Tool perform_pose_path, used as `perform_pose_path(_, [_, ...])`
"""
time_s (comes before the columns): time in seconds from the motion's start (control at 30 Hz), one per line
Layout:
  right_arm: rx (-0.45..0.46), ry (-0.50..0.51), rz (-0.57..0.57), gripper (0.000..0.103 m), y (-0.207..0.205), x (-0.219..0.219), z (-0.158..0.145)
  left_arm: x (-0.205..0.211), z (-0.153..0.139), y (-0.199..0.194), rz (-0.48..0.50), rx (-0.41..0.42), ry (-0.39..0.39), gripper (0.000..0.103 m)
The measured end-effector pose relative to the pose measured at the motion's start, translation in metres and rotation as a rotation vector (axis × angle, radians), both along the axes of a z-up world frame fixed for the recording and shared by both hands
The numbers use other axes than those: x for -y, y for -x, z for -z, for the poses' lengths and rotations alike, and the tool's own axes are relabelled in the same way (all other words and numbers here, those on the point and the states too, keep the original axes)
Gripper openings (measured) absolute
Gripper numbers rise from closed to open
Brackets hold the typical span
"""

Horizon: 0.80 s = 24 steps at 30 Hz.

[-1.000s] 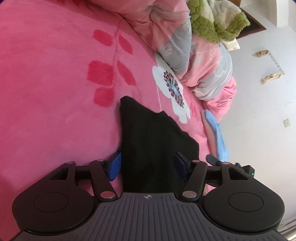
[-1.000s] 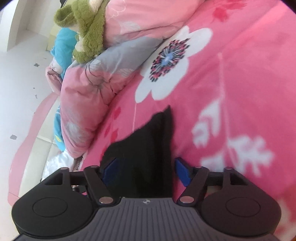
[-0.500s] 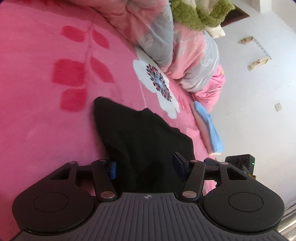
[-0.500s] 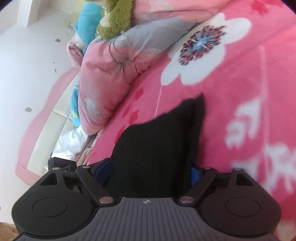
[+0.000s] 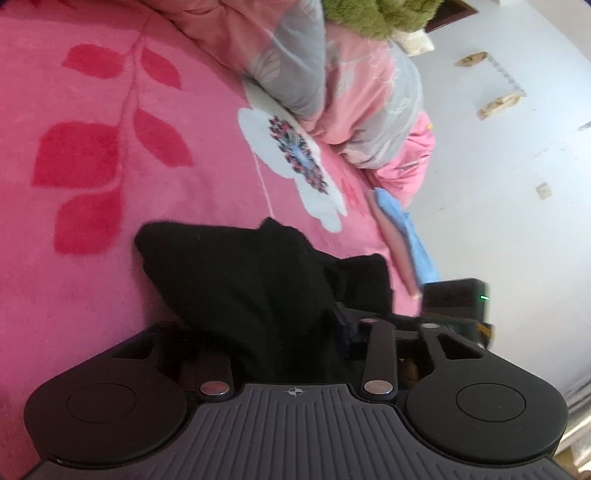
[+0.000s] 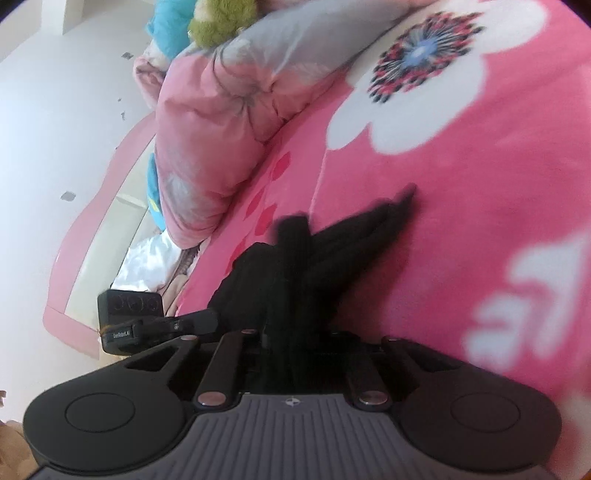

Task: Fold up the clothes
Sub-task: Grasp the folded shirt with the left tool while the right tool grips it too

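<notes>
A black garment [image 5: 229, 266] lies on a pink flowered blanket [image 5: 92, 110]. In the left wrist view its near edge is bunched up between the jaws of my left gripper [image 5: 280, 332]. Those jaws are closing on the cloth, which hides one finger; a blue pad [image 5: 341, 321] shows on the other side. In the right wrist view the black garment [image 6: 332, 243] is drawn into pleats that run into my right gripper [image 6: 291, 332]. Its jaws are also closing, with the cloth pinched between them. Each view shows the other gripper's black body at its edge.
A rumpled pink and grey quilt [image 5: 351, 92] is heaped at the far end of the blanket, with a green plush thing [image 5: 380, 14] on top. A blue cloth [image 5: 406, 229] hangs at the bed's edge by the white wall. The bed's pink rim [image 6: 74, 258] curves along the left.
Both grippers have gone from wide around the flat garment edge to pinched on it. The cloth, flat before, is now bunched and pleated. Both views have rolled and shifted.
</notes>
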State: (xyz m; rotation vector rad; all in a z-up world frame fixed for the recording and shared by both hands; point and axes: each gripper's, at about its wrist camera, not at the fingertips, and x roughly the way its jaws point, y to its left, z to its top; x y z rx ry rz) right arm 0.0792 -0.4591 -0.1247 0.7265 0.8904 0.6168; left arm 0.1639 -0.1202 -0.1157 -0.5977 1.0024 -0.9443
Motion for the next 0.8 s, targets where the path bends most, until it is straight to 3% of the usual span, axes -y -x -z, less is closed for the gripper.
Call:
perform_pose_path(0.17, [0.067, 0.119, 0.022, 0.011, 0.009, -0.015, -0.017, 0.006, -0.017, 0.012, -0.031, 0.07, -0.048, 0.013])
perform_pose_path(0.37, [0.19, 0.284, 0.077, 0.011, 0.036, -0.034, -0.055, 0.008, -0.061, 0.036, -0.042, 0.211, -0.053, 0.013])
perform_pose_path(0.8, [0.447, 0.494, 0.23, 0.011, 0.134, -0.064, -0.16, 0.016, -0.167, 0.123, 0.014, 0.484, -0.01, 0.011])
